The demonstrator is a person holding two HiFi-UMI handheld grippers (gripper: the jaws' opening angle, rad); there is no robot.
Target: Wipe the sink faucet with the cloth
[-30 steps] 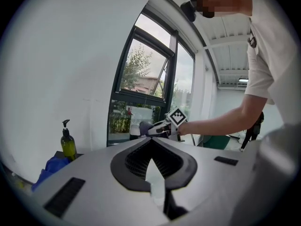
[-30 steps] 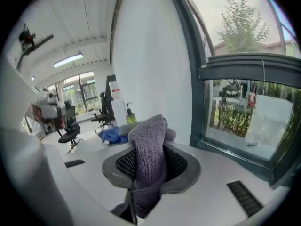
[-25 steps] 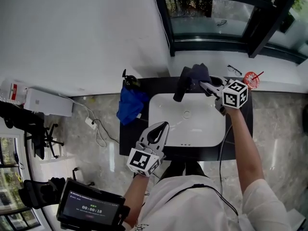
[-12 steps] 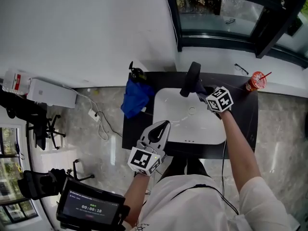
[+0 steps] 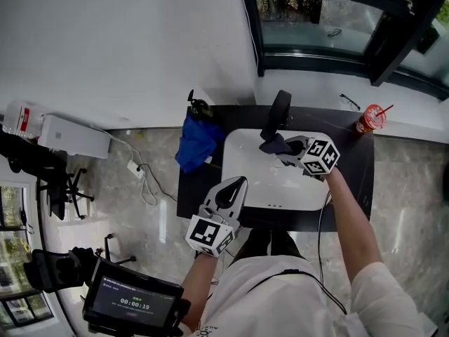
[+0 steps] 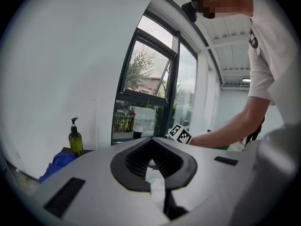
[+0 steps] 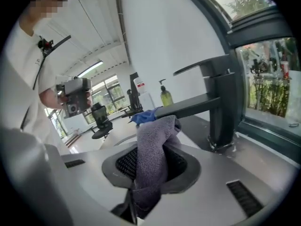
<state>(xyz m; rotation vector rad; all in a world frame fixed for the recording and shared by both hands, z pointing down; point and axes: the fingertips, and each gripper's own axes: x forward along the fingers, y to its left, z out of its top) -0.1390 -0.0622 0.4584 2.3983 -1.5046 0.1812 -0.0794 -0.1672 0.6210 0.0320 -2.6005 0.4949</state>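
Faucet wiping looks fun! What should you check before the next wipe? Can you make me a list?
1. Cloth gripped by the right tool: ok, it is pinched between the jaws.
2. Cloth touching the faucet: cannot tell; it sits close under the spout.
3. Left tool out of the way: ok, it is shut and empty at the near edge of the sink.
4. Soap bottle and blue rag clear of the faucet: ok, both are at the left end of the counter.
5. Red cup out of the wiping path: ok, it is at the counter's far right corner.
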